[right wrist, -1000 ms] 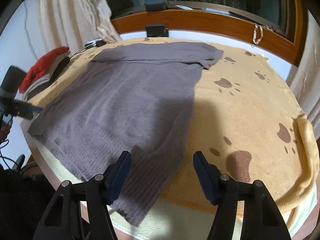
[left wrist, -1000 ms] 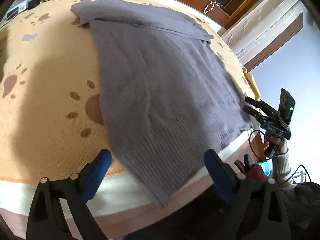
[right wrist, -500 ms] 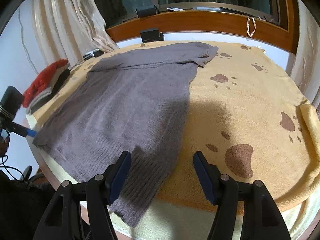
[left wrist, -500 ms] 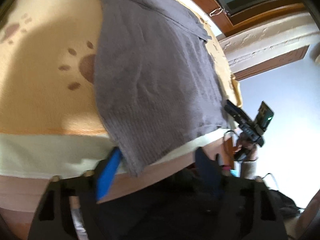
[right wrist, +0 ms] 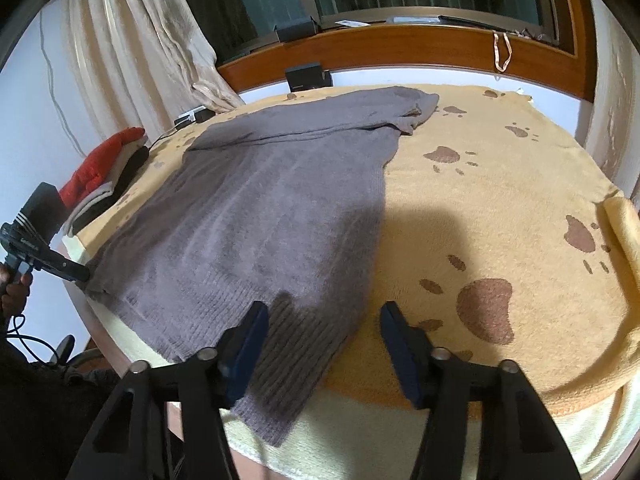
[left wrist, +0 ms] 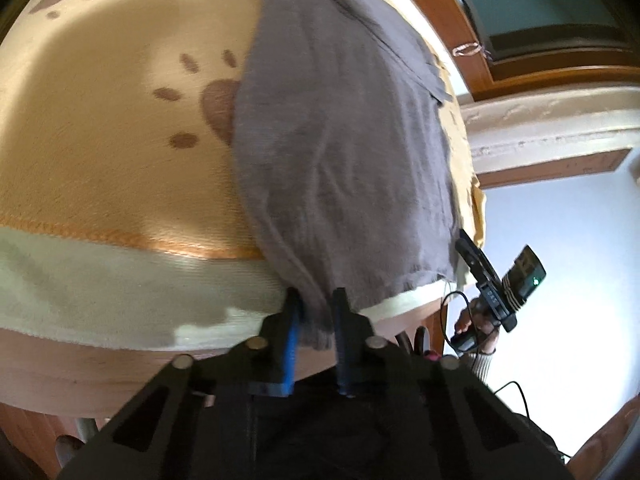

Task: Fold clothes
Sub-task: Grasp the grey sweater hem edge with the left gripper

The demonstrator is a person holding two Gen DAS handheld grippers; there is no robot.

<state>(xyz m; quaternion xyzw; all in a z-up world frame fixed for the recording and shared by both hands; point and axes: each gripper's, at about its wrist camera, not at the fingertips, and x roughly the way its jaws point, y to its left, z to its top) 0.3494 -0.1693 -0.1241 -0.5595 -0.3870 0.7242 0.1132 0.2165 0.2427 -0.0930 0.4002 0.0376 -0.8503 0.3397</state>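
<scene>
A grey knitted sweater [left wrist: 340, 140] lies spread flat on a yellow paw-print blanket [left wrist: 100, 140], its ribbed hem hanging over the near edge. My left gripper [left wrist: 316, 296] is closing, and its pads pinch one bottom corner of the hem. In the right wrist view the sweater [right wrist: 272, 208] reaches between the fingers of my right gripper [right wrist: 324, 312]. Its jaws are closing around the other hem corner, but the pads stand apart from the cloth. Each view shows the other gripper at the far corner: the left gripper [right wrist: 76, 272] and the right gripper [left wrist: 466, 246], held by a hand.
Folded clothes [right wrist: 100, 172], red on top, are stacked at the blanket's [right wrist: 480, 200] left edge. A cream curtain [right wrist: 132, 40] hangs behind them. A wooden window sill [right wrist: 400, 46] and a black box [right wrist: 308, 76] stand at the back. The blanket's right half is bare.
My left gripper rolled, dropped to the blanket's edge and shut on the sweater's hem corner. The right gripper's fingers have narrowed a little around the other corner.
</scene>
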